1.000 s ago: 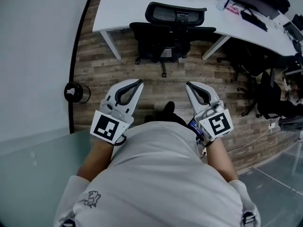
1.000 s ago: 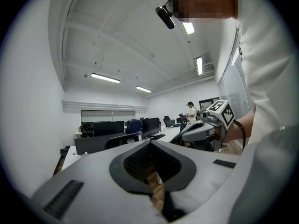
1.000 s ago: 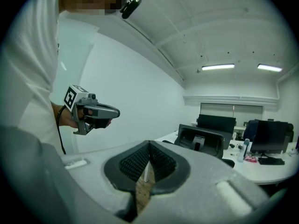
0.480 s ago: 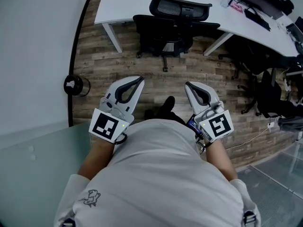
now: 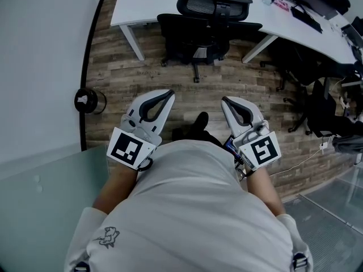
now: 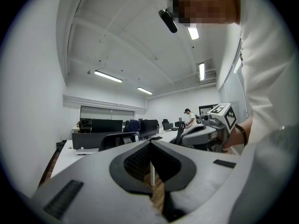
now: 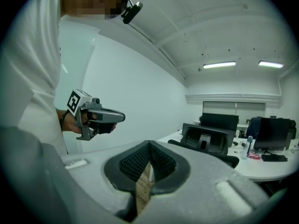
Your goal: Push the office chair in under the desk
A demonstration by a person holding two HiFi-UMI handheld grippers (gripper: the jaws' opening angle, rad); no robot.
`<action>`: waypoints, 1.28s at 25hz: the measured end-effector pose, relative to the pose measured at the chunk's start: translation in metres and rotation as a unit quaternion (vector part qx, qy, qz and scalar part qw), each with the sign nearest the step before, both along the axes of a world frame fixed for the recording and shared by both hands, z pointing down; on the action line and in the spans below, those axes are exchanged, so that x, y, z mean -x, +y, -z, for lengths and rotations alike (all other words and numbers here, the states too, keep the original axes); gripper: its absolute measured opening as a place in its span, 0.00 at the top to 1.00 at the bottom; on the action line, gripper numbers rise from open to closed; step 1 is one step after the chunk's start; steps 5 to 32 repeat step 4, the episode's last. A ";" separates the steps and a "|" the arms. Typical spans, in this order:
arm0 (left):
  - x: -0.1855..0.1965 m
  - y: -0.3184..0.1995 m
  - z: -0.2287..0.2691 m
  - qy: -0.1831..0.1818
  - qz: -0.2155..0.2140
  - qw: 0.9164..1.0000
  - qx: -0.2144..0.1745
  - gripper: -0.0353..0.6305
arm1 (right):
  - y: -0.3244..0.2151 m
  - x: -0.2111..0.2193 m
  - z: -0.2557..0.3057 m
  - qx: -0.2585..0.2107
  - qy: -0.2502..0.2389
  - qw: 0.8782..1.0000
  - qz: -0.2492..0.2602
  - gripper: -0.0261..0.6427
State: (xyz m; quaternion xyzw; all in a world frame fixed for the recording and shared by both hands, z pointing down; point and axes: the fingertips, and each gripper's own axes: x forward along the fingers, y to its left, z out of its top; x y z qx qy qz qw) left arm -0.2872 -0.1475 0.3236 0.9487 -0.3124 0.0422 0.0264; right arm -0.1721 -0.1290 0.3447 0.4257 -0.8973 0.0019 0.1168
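Observation:
A black office chair (image 5: 205, 28) with a mesh headrest stands at the top of the head view, its seat against the front edge of the white desk (image 5: 148, 5). The right gripper view shows the chair (image 7: 211, 141) ahead and to the right. My left gripper (image 5: 168, 94) and right gripper (image 5: 224, 101) are held side by side in front of the person's chest, well short of the chair. Both are shut with nothing between the jaws. In the left gripper view the chair back (image 6: 117, 139) shows just above the jaws.
A round black stand base (image 5: 89, 101) sits on the wood floor by the curved wall at left. More black chairs (image 5: 317, 103) and a cable lie at right. The desk carries monitors (image 7: 273, 136) and small items. A glass surface lies at the lower left.
The view has shifted slightly, so the chair and desk sit a little higher and to the left in the frame. Both grippers stay shut and side by side.

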 end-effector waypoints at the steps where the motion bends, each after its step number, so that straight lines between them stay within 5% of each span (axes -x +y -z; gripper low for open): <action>1: 0.000 0.000 0.000 0.001 0.000 1.000 0.000 0.95 | 0.000 0.000 0.000 0.000 0.000 1.000 0.000 0.96; 32: 0.000 -0.001 0.001 0.003 -0.001 1.000 0.002 0.95 | -0.001 0.000 0.001 0.000 0.002 1.000 0.002 0.96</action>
